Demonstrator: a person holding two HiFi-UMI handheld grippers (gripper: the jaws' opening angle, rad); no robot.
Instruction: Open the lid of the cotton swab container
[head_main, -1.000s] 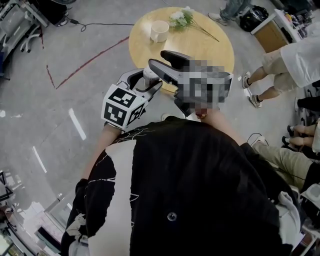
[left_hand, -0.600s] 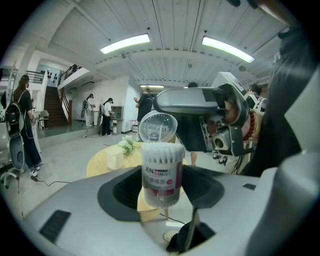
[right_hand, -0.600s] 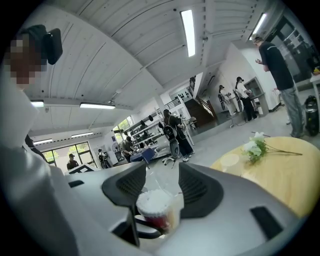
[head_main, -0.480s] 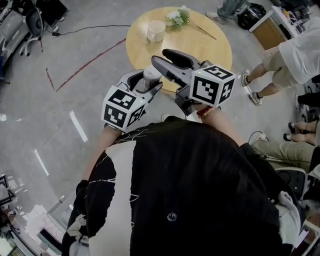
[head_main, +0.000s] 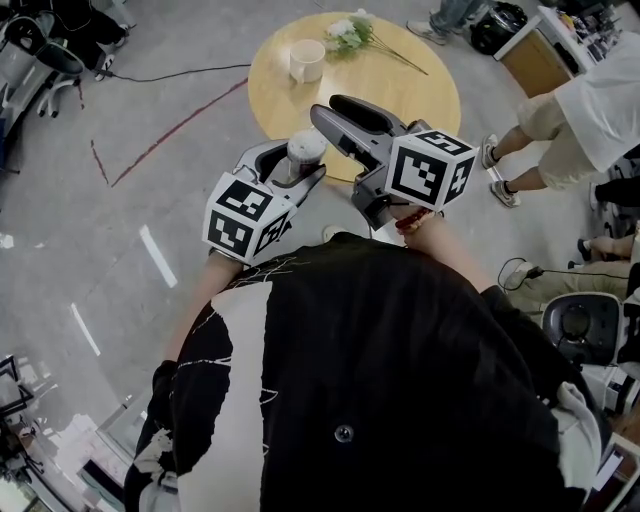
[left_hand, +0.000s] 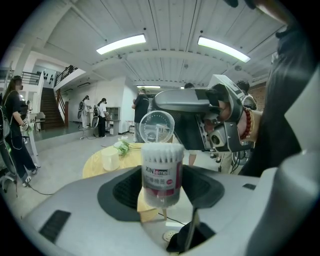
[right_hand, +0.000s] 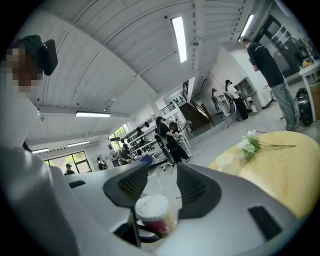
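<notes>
1. Person's black shirt (head_main: 400, 380): we logged it filling the lower half of the head view, with both arms reaching forward from it
2. Round wooden table (head_main: 410, 75): it stood on the grey floor ahead of the person and carried the cup and the flowers on its far side
3. Right gripper (right_hand: 162, 175): we recorded its jaws a narrow gap apart and holding nothing, with only floor showing between the pads. It reached in from the right, its jaw tips just beside the container's top
4. Left gripper (left_hand: 162, 172): its jaws were closed on the cotton swab container, one dark pad against each side of it
5. Cup (head_main: 306, 60): white, upright on the table and near the flowers
6. Cotton swab container (left_hand: 161, 182): a clear cylinder with a red label, held upright in the left gripper off the table. In the head view it showed against the table's near rim. We noted the white swab tips bare at its top
7. Lid (left_hand: 157, 127): a clear round disc, already open. It stood upright at the container's far edge, face-on to the left gripper view and just under the right gripper's jaw
8. Flowers (head_main: 350, 30): a small white sprig lying flat at the table's far rim
</notes>
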